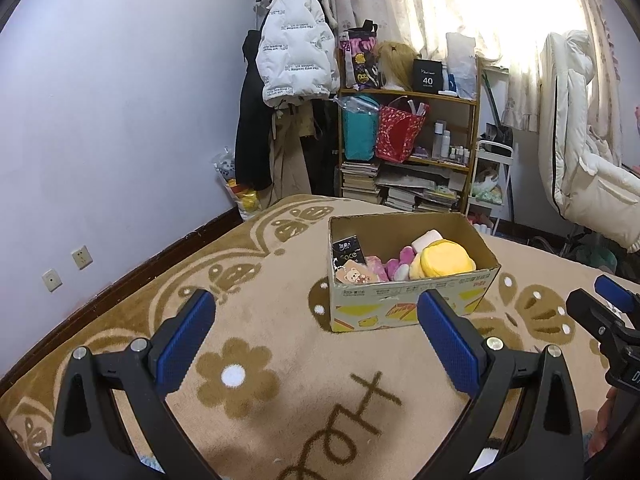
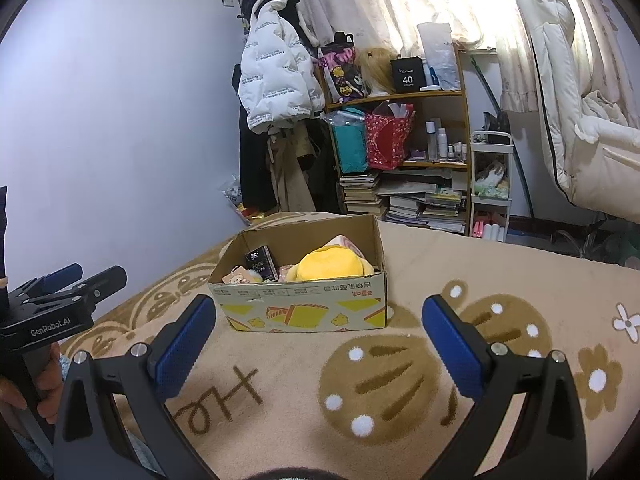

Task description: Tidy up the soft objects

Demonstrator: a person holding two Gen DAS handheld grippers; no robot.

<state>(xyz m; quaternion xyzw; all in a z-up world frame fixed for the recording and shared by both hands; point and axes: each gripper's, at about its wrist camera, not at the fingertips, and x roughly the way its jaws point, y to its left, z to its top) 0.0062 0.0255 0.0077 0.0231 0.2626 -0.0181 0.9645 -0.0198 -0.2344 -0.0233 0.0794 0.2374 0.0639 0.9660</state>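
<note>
A cardboard box (image 1: 408, 300) stands on the beige patterned blanket (image 1: 260, 320). It holds a yellow plush (image 1: 444, 258), pink soft toys (image 1: 396, 264), a black tissue pack (image 1: 350, 254) and a bear-print pack (image 1: 356, 276). My left gripper (image 1: 316, 312) is open and empty, just in front of the box. The box also shows in the right wrist view (image 2: 304, 308), with the yellow plush (image 2: 330, 266) inside. My right gripper (image 2: 320, 316) is open and empty, in front of the box. Each gripper shows at the edge of the other's view.
A wooden shelf (image 1: 408, 140) with bags, books and bottles stands behind the bed. Coats (image 1: 296, 44) hang beside it. A white duvet (image 1: 580, 160) hangs at the right by the curtained window. A white cart (image 2: 490, 184) stands next to the shelf.
</note>
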